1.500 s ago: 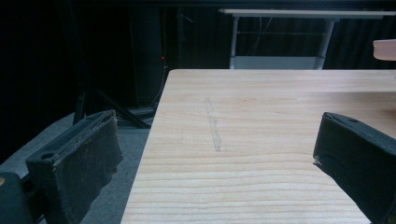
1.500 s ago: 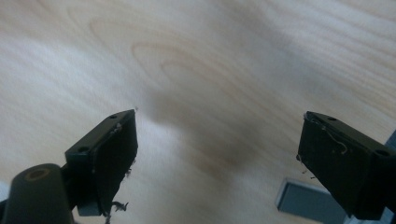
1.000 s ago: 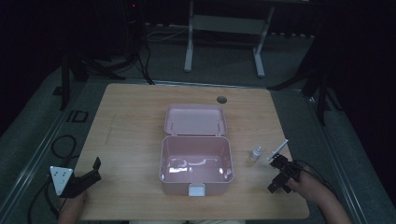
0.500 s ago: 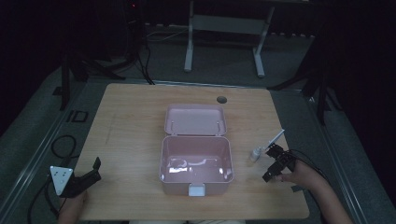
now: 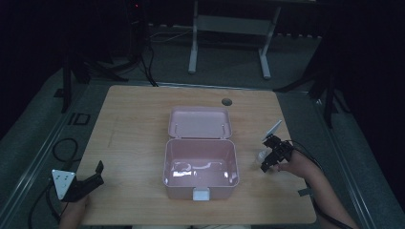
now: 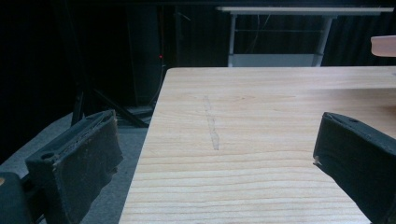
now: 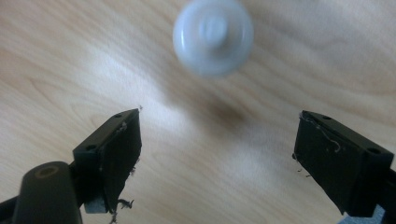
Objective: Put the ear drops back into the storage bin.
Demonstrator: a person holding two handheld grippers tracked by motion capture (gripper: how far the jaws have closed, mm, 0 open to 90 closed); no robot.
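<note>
Hovering right of the box (image 5: 200, 164), the right gripper (image 5: 268, 155) points down at a small white bottle (image 7: 213, 36) standing on the table (image 5: 138, 129) just beside it; its jaws are spread with nothing between them and have just narrowed a little. From straight above, its own view gives the bottle as a round, smooth, blurred cap over pale wood grain. The pink plastic box is rectangular, its lid laid back. The left gripper (image 5: 88, 181) rests at the table's near left corner, its worn black pads (image 6: 86, 163) wide apart.
</note>
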